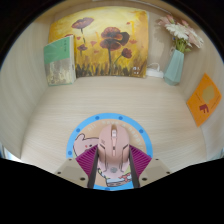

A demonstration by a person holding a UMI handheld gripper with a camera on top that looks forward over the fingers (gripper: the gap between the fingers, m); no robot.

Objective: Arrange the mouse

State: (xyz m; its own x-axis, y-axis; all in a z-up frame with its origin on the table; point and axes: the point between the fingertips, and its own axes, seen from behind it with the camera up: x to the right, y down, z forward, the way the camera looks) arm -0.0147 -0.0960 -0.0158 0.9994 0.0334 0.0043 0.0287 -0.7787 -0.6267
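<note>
A pink mouse [112,148] lies lengthwise between my fingers, over a round cartoon-print mouse pad with a blue rim [76,134]. My gripper [112,166] holds the mouse: the magenta pads [88,160] press on its left and right sides. The rear of the mouse is hidden between the fingers. I cannot tell whether the mouse rests on the pad or hangs just above it.
The pad lies on a light wooden desk [60,110]. At the back stand a flower painting [105,45], a green book [60,58] to its left, a small white object [155,72] and a blue vase with flowers [176,62]. An orange card [205,98] lies at the right.
</note>
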